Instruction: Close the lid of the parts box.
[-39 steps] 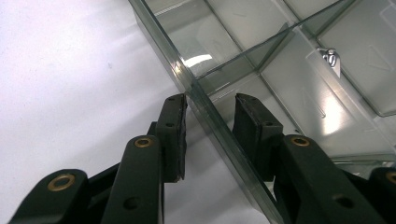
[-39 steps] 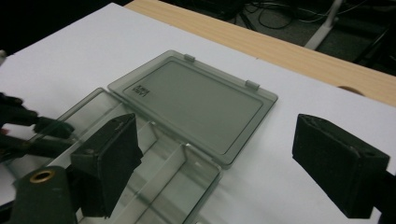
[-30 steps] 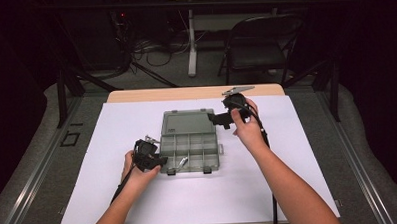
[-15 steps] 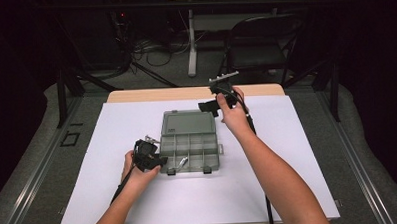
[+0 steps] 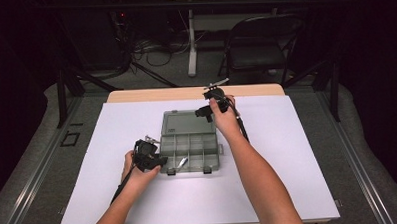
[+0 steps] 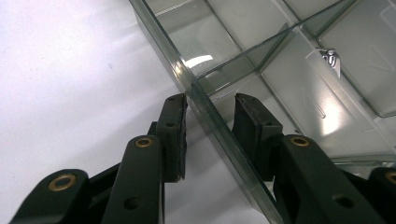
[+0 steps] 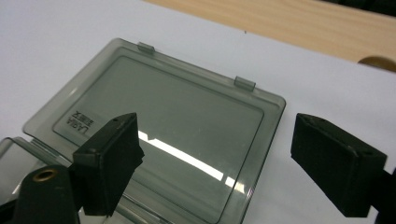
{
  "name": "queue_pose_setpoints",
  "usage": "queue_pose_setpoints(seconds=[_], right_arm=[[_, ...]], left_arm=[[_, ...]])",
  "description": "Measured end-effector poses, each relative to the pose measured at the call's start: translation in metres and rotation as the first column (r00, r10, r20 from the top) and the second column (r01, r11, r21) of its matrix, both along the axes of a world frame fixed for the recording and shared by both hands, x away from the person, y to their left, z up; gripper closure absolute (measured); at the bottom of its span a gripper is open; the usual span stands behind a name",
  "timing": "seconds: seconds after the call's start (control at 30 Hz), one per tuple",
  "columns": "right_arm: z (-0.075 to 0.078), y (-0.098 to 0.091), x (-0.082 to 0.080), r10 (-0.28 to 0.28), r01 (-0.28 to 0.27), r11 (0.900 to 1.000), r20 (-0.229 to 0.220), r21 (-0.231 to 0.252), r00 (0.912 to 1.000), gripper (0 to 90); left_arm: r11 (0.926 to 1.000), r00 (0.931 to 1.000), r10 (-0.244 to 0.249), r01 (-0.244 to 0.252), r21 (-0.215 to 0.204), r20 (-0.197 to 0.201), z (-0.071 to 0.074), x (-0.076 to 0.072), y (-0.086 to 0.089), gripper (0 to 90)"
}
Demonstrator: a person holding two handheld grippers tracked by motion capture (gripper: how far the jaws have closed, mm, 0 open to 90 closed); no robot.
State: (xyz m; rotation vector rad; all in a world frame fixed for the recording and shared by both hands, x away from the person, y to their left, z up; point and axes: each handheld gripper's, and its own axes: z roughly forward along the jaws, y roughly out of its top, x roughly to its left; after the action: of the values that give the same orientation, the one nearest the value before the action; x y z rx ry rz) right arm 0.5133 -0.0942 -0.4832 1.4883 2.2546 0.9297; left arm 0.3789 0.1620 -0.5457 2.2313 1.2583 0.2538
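The left gripper (image 6: 210, 121) straddles the near side wall of the clear organiser box (image 5: 190, 150), jaws either side but whether they pinch it I can't tell. Beyond, the right gripper (image 7: 215, 163) hangs wide open above the smoky, laid-back lid (image 7: 168, 116), which stretches crosswise beneath its jaws.

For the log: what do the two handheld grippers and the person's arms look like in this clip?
Both grippers are black. The left gripper has two blocky jaws with flat dark pads and brass-coloured rivets at the linkage joints. The right gripper has the same square black pads and a brass rivet. A black cable trails from each along the forearm in the high view. The forearms are bare, no sleeves in view.
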Motion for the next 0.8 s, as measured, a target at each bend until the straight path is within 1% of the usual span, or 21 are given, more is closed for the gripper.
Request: queue_pose_setpoints(seconds=[0.03,0.07,0.13,0.2,0.3,0.37,0.43,0.47,0.53,0.6,0.67,0.7,0.73,0.8], right_arm=[[-0.005,-0.001,0.001,-0.002,0.002,0.9999,0.006,0.011,1.0,15.4],[-0.007,-0.001,0.001,-0.009,0.01,0.9999,-0.008,0.008,0.9999,15.6],[-0.015,-0.003,0.001,-0.027,0.028,0.9995,-0.024,0.018,0.9993,15.7],[-0.022,-0.004,0.001,-0.038,0.039,0.9992,-0.049,0.012,0.9981,15.8],[-0.034,-0.006,0.0,-0.055,0.056,0.9981,-0.059,0.023,0.9967,15.8],[-0.039,-0.007,-0.001,-0.067,0.069,0.9975,-0.083,0.017,0.9943,15.9],[-0.045,-0.007,-0.002,-0.068,0.071,0.9969,-0.09,0.035,0.9936,15.9],[-0.047,-0.007,-0.003,-0.07,0.073,0.9968,-0.092,0.032,0.9933,15.9],[-0.05,-0.008,-0.004,-0.072,0.075,0.9968,-0.109,0.026,0.9915,15.9],[-0.055,-0.009,-0.004,-0.071,0.077,0.996,-0.105,0.046,0.9919,15.9],[-0.057,-0.009,-0.005,-0.074,0.079,0.9962,-0.127,0.036,0.9892,15.9],[-0.058,-0.01,-0.005,-0.074,0.08,0.9961,-0.133,0.039,0.9883,15.9],[-0.061,-0.009,-0.005,-0.075,0.084,0.994,-0.117,0.07,0.9903,15.7],[-0.06,-0.009,-0.006,-0.078,0.087,0.9944,-0.142,0.059,0.9868,16.1]], left_arm=[[1.0,1.0,-0.001,0.001,0.0,-0.001,0.0,0.0,0.0,64.5],[1.0,1.0,-0.001,0.001,0.0,-0.001,0.0,0.0,0.0,64.4],[1.0,1.0,-0.001,0.001,0.001,-0.001,0.0,0.0,0.0,64.4],[1.0,1.0,-0.001,0.001,0.0,-0.001,0.0,0.0,0.0,64.4],[1.0,1.0,-0.001,0.001,0.001,-0.001,0.0,0.0,0.0,64.4],[1.0,1.0,-0.001,0.001,0.001,-0.001,0.0,0.0,0.0,64.4],[1.0,1.0,-0.001,0.001,0.0,-0.001,0.0,0.0,0.0,64.4],[1.0,1.0,-0.001,0.001,0.001,-0.001,0.0,0.0,0.0,64.4],[1.0,1.0,0.0,0.0,0.0,0.0,0.0,0.0,0.0,64.4],[1.0,1.0,0.0,0.0,0.0,0.0,0.0,0.0,0.0,64.5],[1.0,1.0,-0.001,0.001,0.0,0.0,0.0,0.0,0.0,64.4],[1.0,1.0,-0.001,0.001,0.0,0.0,0.0,0.0,0.0,64.4],[1.0,1.0,-0.001,0.001,0.0,0.0,0.0,0.0,0.0,64.4],[1.0,1.0,-0.001,0.001,0.0,0.0,0.0,0.0,0.0,64.4]])
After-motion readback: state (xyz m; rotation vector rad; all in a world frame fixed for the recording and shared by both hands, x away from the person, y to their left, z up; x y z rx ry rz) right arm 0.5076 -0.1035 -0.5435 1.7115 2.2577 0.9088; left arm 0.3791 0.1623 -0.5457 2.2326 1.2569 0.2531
